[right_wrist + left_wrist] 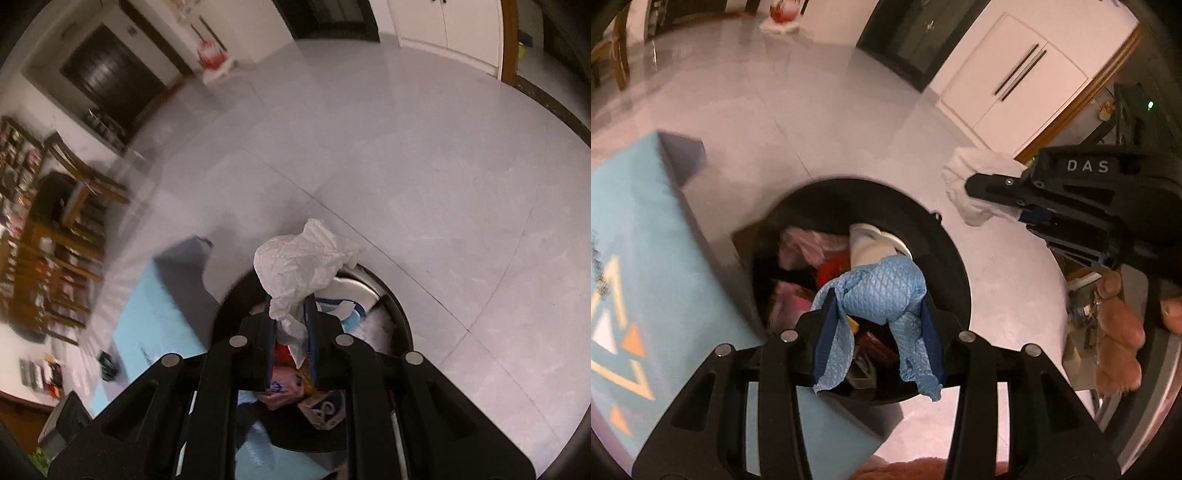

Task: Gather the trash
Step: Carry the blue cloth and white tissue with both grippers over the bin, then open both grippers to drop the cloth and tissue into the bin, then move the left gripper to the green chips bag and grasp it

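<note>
My left gripper (879, 325) is shut on a crumpled blue cloth (882, 291) and holds it over the open black trash bin (955, 266), which holds several bits of rubbish. My right gripper (291, 325) is shut on a crumpled white tissue (299, 262) above the same bin (400, 317). In the left wrist view the right gripper (971, 184) shows at the right with the white tissue (964, 173) in its jaws, held by a hand (1119, 332).
A light blue table top (646, 258) with triangle patterns lies left of the bin; it also shows in the right wrist view (155, 306). Grey tiled floor (406, 166) surrounds the bin. White cabinet doors (1008, 85) stand at the back. Wooden chairs (74, 177) stand at the left.
</note>
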